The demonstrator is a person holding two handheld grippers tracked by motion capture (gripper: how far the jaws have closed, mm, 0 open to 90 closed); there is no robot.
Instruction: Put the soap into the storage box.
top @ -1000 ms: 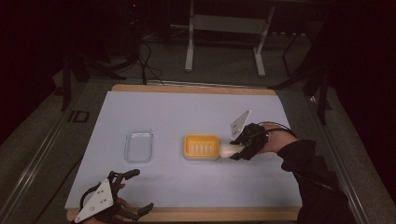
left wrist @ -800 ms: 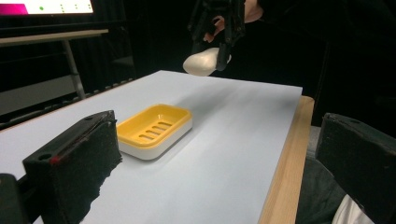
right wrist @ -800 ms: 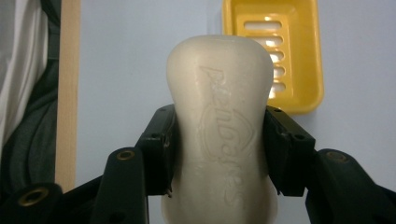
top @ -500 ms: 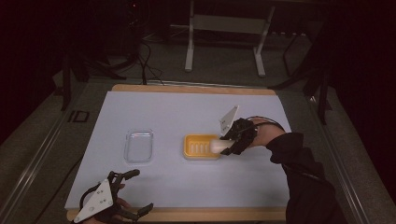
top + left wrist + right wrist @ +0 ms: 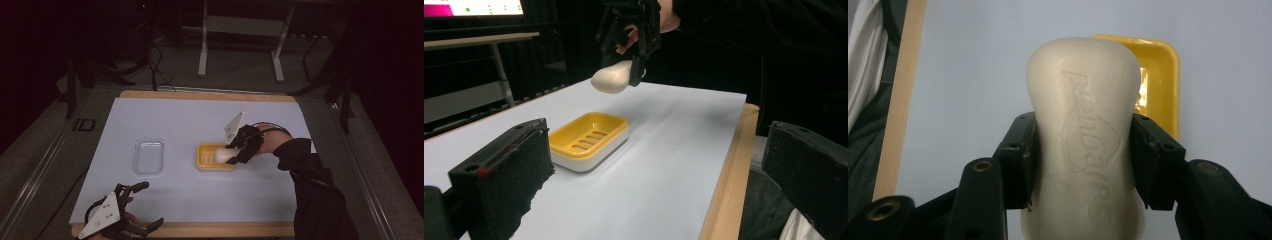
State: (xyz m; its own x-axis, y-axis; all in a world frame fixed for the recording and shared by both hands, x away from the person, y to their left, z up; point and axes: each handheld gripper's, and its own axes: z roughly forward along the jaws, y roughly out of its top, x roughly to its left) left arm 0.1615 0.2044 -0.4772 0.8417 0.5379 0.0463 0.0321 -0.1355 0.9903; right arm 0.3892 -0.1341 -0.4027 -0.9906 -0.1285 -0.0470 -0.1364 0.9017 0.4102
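Soap, a pale cream moulded bar [image 5: 1083,135] with a brand name pressed into its face, sits clamped between the jaws of the right hand-held gripper [image 5: 235,156], which now hangs directly above the yellow plastic soap dish [image 5: 216,157]; a second ago that gripper was off the dish's right side, and it has since travelled leftward over it. That shift suggests the bar is about to be lowered into the dish, so the carrying part looks nearly done and the set-down is what remains. The left gripper view makes plain what the high view cannot: the bar [image 5: 613,79] is clearly in the air, well above the slotted dish [image 5: 589,140], not yet touching it. The right gripper view in turn shows the grip itself, both jaws pressed flat against the bar's narrow waist, with the dish [image 5: 1158,80] partly hidden behind it. The left hand-held gripper [image 5: 142,205] rests at the near edge of the pale blue counter [image 5: 190,117], jaws spread wide and holding nothing, unmoved over that second. A clear plastic lid or tray [image 5: 149,156] lies left of the dish, apart from it.
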